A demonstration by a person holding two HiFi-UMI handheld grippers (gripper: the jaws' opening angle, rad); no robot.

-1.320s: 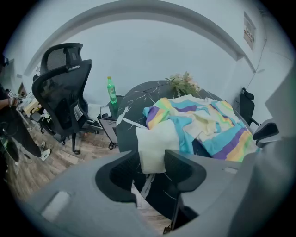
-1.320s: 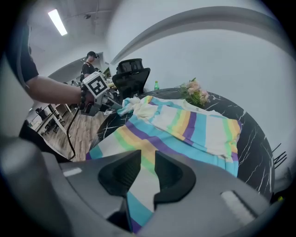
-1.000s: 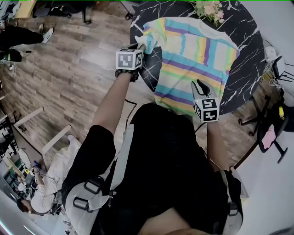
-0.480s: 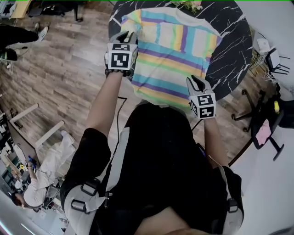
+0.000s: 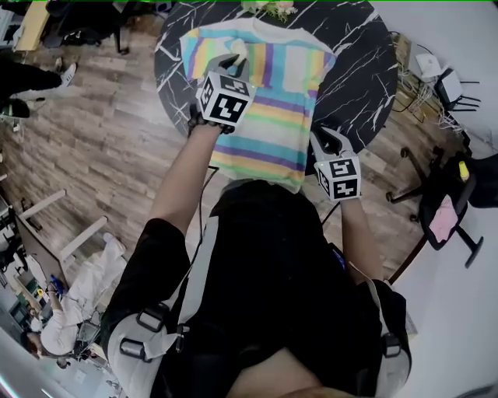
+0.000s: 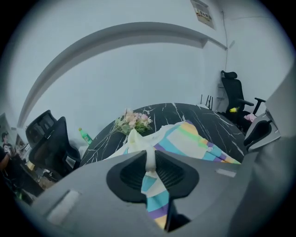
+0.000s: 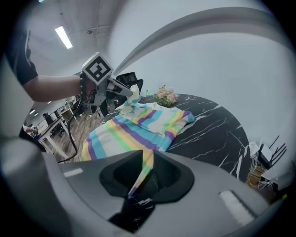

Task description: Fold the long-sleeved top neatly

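The left tongs (image 5: 229, 64) have just been closing and now pinch a fold of the striped top (image 5: 268, 109), lifted above the black surface (image 5: 354, 70). The right tongs (image 5: 327, 141) have just been closing too and grip the top's edge at the surface's near rim. The rest of the top lies spread on the surface, with flowers (image 5: 268, 8) at its far rim.

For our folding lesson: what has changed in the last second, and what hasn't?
The left gripper lifted the sleeve inward over the top. Both grippers' fingers have just been closing on the top. The right gripper stays at the hem.
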